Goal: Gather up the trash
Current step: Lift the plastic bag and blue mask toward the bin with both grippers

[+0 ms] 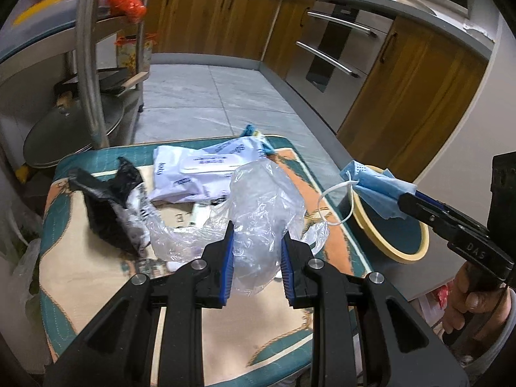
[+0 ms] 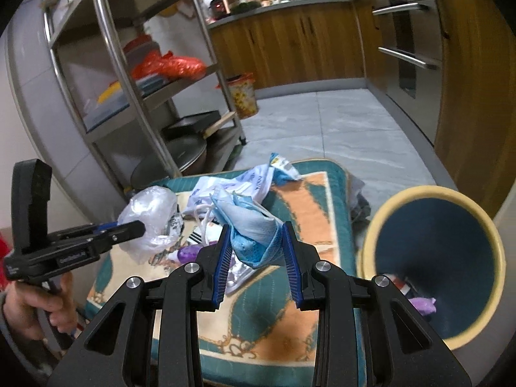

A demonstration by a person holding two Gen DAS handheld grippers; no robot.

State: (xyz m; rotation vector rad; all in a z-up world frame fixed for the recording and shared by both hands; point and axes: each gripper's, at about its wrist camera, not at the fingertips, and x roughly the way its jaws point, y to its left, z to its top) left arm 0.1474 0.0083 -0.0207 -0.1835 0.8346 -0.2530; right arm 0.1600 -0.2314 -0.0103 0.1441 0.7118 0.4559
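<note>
1. Gripping a crumpled clear plastic bag [image 1: 258, 213], the left gripper [image 1: 257, 251] stands with its blue-padded fingers [image 1: 227, 258] partly closed, the film bunched between them. In the right wrist view the same gripper [image 2: 142, 225] enters from the left, with the bag [image 2: 150, 219] at its tip, above the cushion.

2. The right gripper [image 2: 256, 248] is clamped on a folded blue face mask [image 2: 253, 235], its jaws pressing the fabric from both sides. In the left wrist view the gripper [image 1: 403, 200] holds the mask [image 1: 377, 187] over the near rim of the bin, and a white ear loop [image 1: 335, 203] hangs from it.

3. Legible writing: "DAS" is moulded on the right gripper body in the left wrist view. Blue print on the white wrapper [image 1: 206, 167] is too blurred to read.

4. Trash on the patterned cushion [image 1: 96, 277]: the white printed wrapper lies at the far side, and a black plastic scrap [image 1: 106, 200] lies to the left, near the clear bag. A small purple object [image 2: 187, 253] lies just beside the left finger of the right gripper.

5. The bin [image 2: 483, 225], cream outside and dark blue inside, stands just beside the cushion's right edge. A purple scrap [image 2: 422, 304] lies inside it.

6. Surroundings: a steel shelf rack [image 2: 106, 32], wooden cabinets [image 1: 213, 16] and a grey tiled floor [image 1: 206, 96].
</note>
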